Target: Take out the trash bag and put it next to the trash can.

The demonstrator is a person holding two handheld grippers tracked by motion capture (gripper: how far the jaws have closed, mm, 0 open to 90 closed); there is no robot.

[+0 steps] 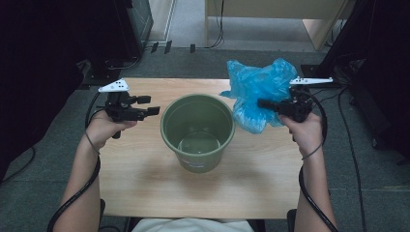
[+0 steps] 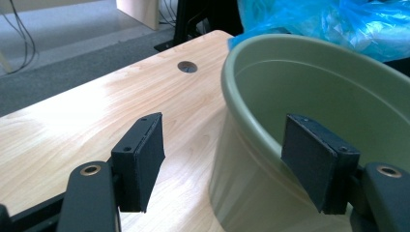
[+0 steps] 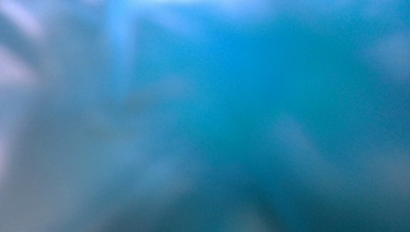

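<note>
While no writing readable, left hand-held gripper (image 2: 222,162) gapes wide beside green bucket (image 1: 197,131); right hand-held gripper (image 1: 262,103) against blue bag (image 1: 254,92), grip unclear.

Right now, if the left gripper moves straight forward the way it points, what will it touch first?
Probably the green bucket: the open left gripper faces its near rim, which lies between the jaws. Exact depth is unclear.

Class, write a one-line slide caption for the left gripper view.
Open left gripper straddling the green bucket rim on a wooden table, blue bag behind.
</note>
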